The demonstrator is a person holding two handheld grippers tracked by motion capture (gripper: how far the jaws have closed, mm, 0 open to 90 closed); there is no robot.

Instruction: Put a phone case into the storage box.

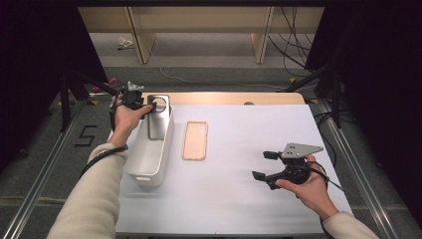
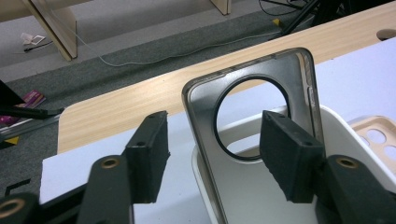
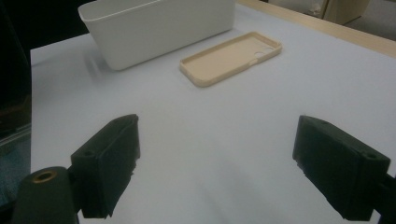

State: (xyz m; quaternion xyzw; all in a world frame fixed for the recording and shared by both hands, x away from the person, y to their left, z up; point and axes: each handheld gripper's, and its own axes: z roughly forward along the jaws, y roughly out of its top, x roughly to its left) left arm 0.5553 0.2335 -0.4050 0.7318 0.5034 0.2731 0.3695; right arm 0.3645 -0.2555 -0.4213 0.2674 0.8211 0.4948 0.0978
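Observation:
A grey phone case (image 1: 159,117) with a large round camera hole stands on end in the far part of a white bin (image 1: 144,172), leaning on its far wall. My left gripper (image 1: 144,102) is at the case's top end. In the left gripper view the grey case (image 2: 252,98) stands between the jaws of the left gripper (image 2: 219,158). The left pad is clearly apart from it, so the jaws are open. A beige phone case (image 1: 194,140) lies flat, hollow side up, just right of the bin. My right gripper (image 1: 263,165) hovers open and empty at the near right.
A white mat (image 1: 239,199) covers the table, with a strip of wooden edge (image 1: 224,98) showing at the far side. In the right gripper view the bin (image 3: 159,28) and the beige case (image 3: 231,58) lie well beyond the open right gripper (image 3: 229,168).

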